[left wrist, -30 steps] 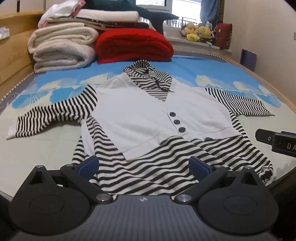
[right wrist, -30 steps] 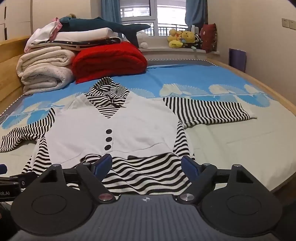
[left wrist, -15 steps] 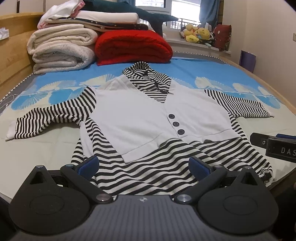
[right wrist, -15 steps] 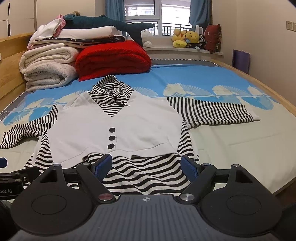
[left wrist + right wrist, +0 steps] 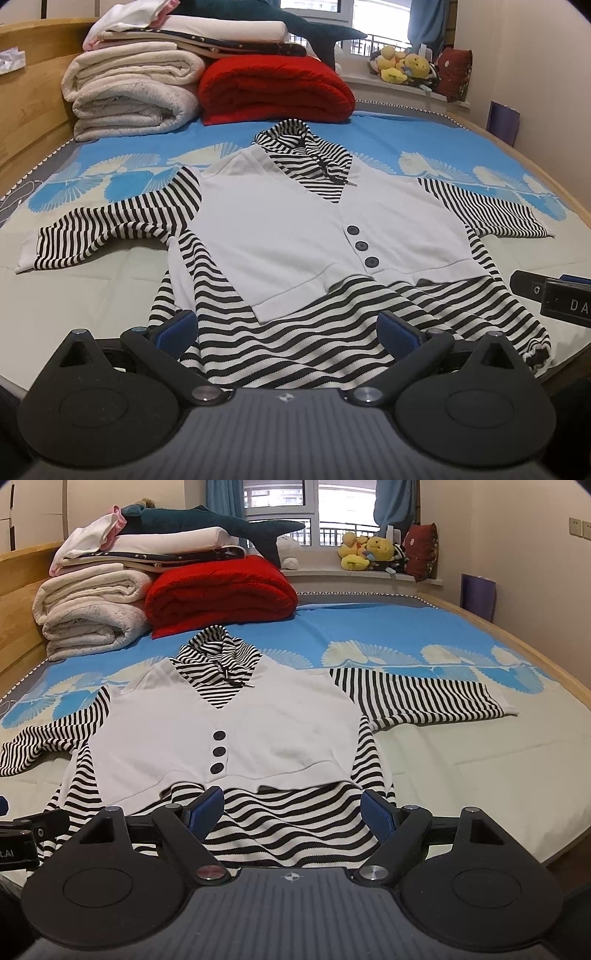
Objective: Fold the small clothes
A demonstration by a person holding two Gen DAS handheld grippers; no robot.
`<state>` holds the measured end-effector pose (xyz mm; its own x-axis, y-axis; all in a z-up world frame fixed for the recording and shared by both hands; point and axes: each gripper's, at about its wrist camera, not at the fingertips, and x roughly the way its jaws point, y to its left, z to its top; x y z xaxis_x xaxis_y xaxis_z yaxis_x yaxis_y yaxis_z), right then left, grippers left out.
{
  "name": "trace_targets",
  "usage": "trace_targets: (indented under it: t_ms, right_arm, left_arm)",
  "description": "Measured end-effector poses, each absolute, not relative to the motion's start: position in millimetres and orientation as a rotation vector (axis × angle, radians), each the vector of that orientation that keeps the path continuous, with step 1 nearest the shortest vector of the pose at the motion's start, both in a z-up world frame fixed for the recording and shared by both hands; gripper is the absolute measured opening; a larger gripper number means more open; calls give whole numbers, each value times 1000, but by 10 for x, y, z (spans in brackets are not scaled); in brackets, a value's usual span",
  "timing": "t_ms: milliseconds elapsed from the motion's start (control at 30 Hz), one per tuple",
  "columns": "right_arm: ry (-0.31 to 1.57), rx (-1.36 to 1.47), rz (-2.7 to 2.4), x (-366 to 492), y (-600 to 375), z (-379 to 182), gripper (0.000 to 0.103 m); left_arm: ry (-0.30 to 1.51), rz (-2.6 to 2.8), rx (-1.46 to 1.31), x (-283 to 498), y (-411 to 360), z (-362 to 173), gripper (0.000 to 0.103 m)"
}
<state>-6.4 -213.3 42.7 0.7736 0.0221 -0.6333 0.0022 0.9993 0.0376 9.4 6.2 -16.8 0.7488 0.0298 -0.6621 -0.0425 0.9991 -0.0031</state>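
One striped top lies flat on your bed, sleeves spread, hem nearest you. Your left gripper and right gripper hover over that hem, both spread wide, holding nothing.

A black-and-white striped top with white buttoned vest front lies flat, unfolded, sleeves spread, on the bed.

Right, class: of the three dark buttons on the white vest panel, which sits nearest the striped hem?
The bottom button, lowest in the row, just above the vest panel's lower edge; the other two sit higher, toward the collar.
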Motion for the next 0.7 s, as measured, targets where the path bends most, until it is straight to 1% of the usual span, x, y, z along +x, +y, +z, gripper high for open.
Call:
trace_targets:
  t_ms: [167,267,333,367,433,467,500,533,567,700]
  right_arm:
    - [691,36,11,-66,-2142,417,81]
    - [690,35,13,-68,-2138,417,79]
    - [688,33,16,-71,-2137,418,75]
    - [684,29,15,-75,-2136,418,73]
    - [676,28,7,-66,-2145,422,62]
    - [675,36,-3,-51,-2164,420,59]
    - [678,49,-14,-31,-2192,419,54]
    - [687,72,-28,-2,-2234,411,52]
    - [695,96,-42,29,-2282,399,51]
    - [738,193,-127,172,-2548,322,51]
  left_arm:
    - [724,38,-18,94,59,-169,103]
    - [721,38,-19,94,62,-167,103]
    - [713,41,-22,91,81,-156,99]
    - [709,43,-24,87,93,-155,96]
    - [719,49,-39,99,152,-169,84]
    - [735,51,-54,122,200,-183,72]
    - [752,49,-71,147,248,-199,63]
    - [768,48,-96,179,318,-215,61]
    - [785,48,-126,218,394,-228,56]
    - [866,41,-134,473,661,-279,54]
